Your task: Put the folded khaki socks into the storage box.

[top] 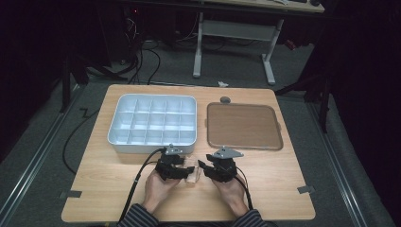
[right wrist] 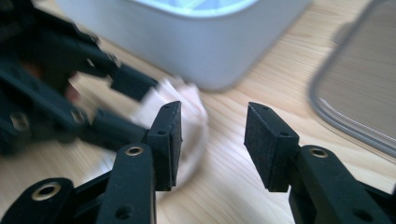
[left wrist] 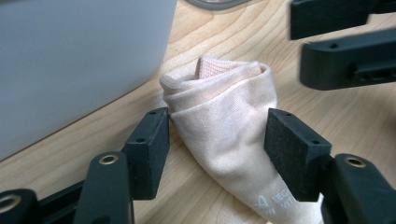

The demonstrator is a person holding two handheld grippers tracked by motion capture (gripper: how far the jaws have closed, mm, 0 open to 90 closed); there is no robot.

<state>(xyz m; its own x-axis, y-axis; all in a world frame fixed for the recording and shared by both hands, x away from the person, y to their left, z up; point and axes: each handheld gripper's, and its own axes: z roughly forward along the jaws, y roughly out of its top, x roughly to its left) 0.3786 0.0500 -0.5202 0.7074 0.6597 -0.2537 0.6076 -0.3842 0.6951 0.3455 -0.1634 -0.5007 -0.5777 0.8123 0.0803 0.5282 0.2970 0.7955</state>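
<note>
Pale peach rolled sock (left wrist: pixel 224 126) lies on the wooden bench (top: pixel 113 189), just in front of the white compartment box (top: pixel 152 120) and between the two hands. Left hand-held gripper (left wrist: pixel 217 135): jaws spread either side of the sock's rolled body, pads close beside the cloth, left pad at or just off the fabric, right pad with a sliver of gap; no squeeze visible in the cloth, so reads as spread around the sock rather than pinching it. Sock's open cuff end points away from this gripper; printed lettering shows at the near end. Right hand-held gripper (right wrist: pixel 212 140): jaws spread, bare bench between the pads; sock sits just behind and left of its left pad, blurred there, contact cannot be told. From the high view, both grippers point toward each other over the sock, near bench edge. Brown tray (top: pixel 244 126) lies right of the compartment box, apart from it. Box compartments look empty from above
</note>
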